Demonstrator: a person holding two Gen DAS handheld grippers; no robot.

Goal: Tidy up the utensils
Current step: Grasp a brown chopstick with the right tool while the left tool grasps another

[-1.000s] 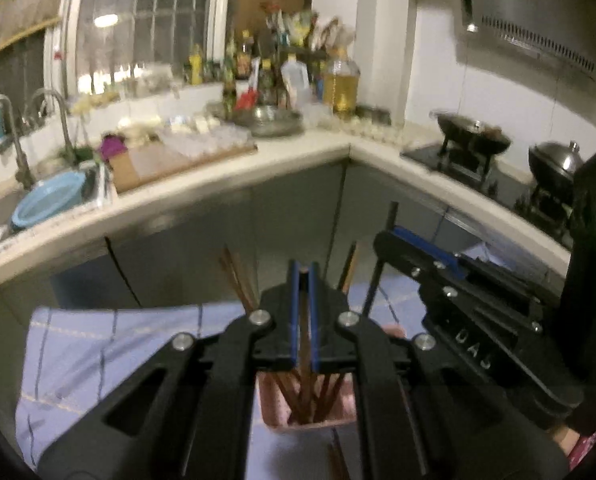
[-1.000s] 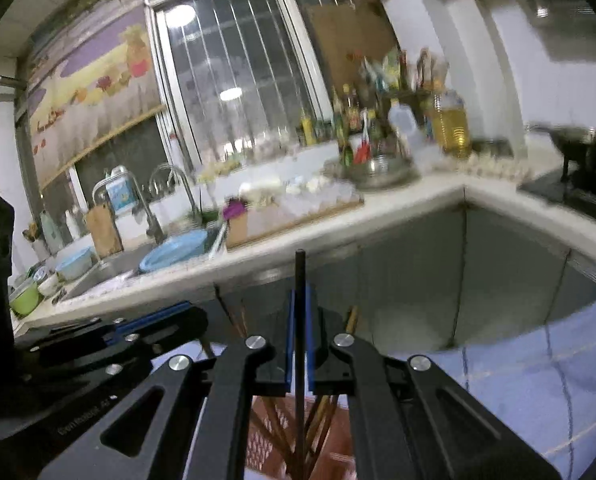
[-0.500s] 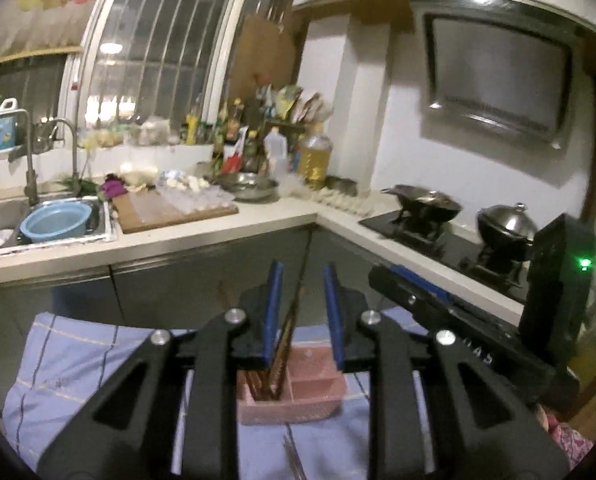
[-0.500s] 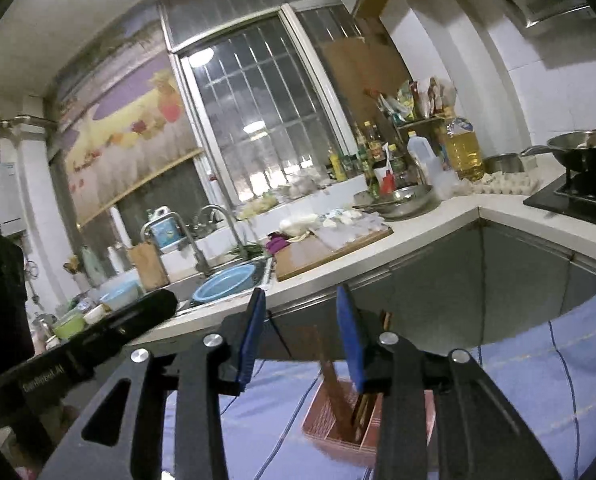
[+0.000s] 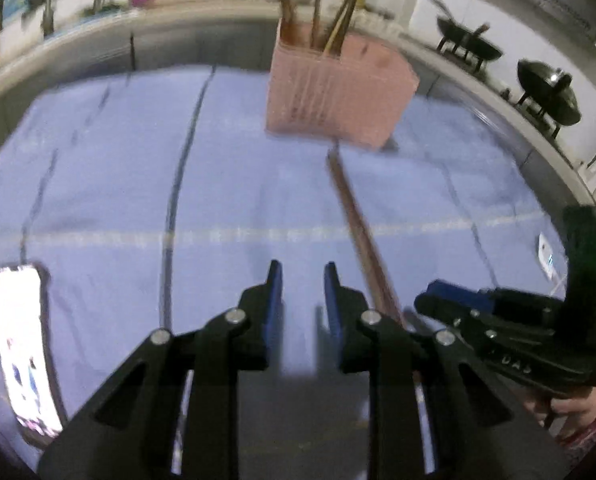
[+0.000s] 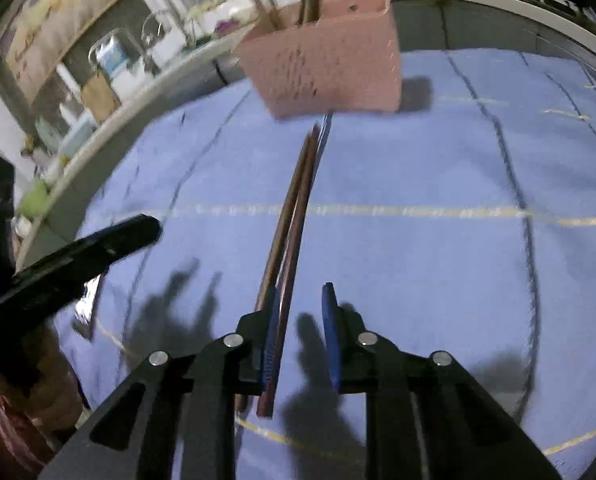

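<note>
A pink utensil holder [image 5: 338, 92] stands at the far side of the blue cloth, with several chopsticks [image 5: 318, 4] upright in it; it also shows in the right wrist view [image 6: 326, 60]. Brown chopsticks [image 6: 294, 216] lie flat on the cloth in front of the holder, pointing at it; they also show in the left wrist view [image 5: 358, 224]. My left gripper [image 5: 300, 276] is open and empty, just left of them. My right gripper [image 6: 300, 298] is open, low over their near ends, which run along its left finger. The right gripper shows in the left view [image 5: 458, 304].
A lit phone [image 5: 22, 348] lies on the blue checked cloth [image 5: 98, 184] at the near left. The kitchen counter [image 5: 98, 36] curves behind the table, with a sink at the left and woks [image 5: 546, 92] on a stove at the right.
Both grippers opened, letting go of the chopsticks in the holder. Then both swung down and back from the holder to low over the cloth, near the chopsticks lying there.
</note>
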